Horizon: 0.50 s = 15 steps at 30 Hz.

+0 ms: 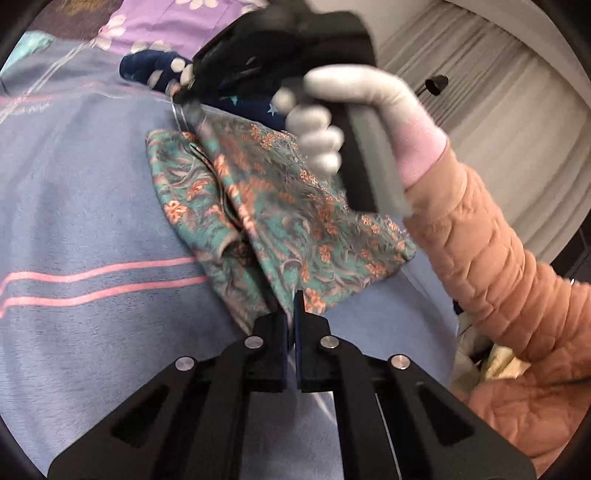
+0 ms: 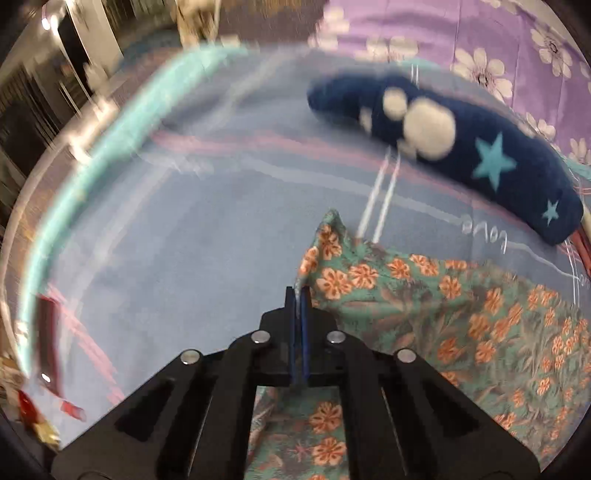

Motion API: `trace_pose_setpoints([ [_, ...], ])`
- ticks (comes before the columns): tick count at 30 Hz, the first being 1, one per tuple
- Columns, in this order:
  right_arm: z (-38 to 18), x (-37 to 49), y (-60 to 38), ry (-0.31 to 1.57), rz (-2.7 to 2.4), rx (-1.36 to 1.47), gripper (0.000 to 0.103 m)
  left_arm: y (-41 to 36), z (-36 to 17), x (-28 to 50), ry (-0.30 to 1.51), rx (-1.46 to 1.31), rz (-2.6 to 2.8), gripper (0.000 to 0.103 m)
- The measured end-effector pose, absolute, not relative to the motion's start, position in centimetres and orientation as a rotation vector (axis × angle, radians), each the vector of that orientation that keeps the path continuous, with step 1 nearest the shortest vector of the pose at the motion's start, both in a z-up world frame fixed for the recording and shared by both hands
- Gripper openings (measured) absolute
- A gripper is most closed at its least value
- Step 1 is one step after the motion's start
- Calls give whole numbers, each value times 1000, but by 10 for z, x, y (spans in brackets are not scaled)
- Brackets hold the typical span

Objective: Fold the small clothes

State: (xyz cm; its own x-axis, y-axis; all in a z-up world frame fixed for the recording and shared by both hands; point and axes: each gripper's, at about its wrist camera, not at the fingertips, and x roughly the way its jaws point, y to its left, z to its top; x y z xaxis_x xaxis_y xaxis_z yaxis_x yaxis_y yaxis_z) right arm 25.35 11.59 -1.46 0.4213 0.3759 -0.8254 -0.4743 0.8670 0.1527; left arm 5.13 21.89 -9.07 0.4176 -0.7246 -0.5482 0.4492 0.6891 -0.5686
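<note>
On the blue bedspread [image 1: 92, 206], both grippers clamped on floral cloth [image 1: 280, 206], right view motion-blurred

A bed fills most of both views, covered by a blue-grey blanket [image 1: 92, 192] with paired pink stripes, thin white lines and a turquoise border. Beyond it lies a purple sheet [image 2: 443, 33] printed with white flowers. In the left wrist view, pale pleated curtains [image 1: 498, 122] hang to the right of the bed. In the right wrist view, dark furniture [image 2: 33, 110] with bright reflections stands blurred at the far left.
</note>
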Motion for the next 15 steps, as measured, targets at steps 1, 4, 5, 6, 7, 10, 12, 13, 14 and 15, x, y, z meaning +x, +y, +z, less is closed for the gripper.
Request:
trace_pose_setpoints([
  [1,-16,253,119,1008,544,-135,2,220,-94,51,877,-353,-752,2],
  [4,-45,254,131,1087,567,-256,9,221,-113,50,942,-340,-730,2],
  [5,-54,254,131,1105,568,-253,11,221,-111,51,936,-340,-730,2],
  [6,-56,255,129,1111,574,-236,16,220,-108,49,926,-325,-724,2],
  [7,-56,256,127,1114,591,-197,24,219,-106,46,918,-311,-720,2],
  [10,-41,248,122,1075,615,-173,32,220,-104,46,909,-315,-720,2],
  [12,-29,238,122,1048,630,-208,32,225,-103,47,900,-345,-717,5],
  [13,-25,232,123,1041,632,-244,32,229,-102,47,894,-362,-711,7],
  [14,-23,225,125,1041,629,-287,33,233,-100,48,879,-379,-702,8],
  [15,-23,222,129,1047,629,-315,35,236,-98,50,864,-383,-683,15],
])
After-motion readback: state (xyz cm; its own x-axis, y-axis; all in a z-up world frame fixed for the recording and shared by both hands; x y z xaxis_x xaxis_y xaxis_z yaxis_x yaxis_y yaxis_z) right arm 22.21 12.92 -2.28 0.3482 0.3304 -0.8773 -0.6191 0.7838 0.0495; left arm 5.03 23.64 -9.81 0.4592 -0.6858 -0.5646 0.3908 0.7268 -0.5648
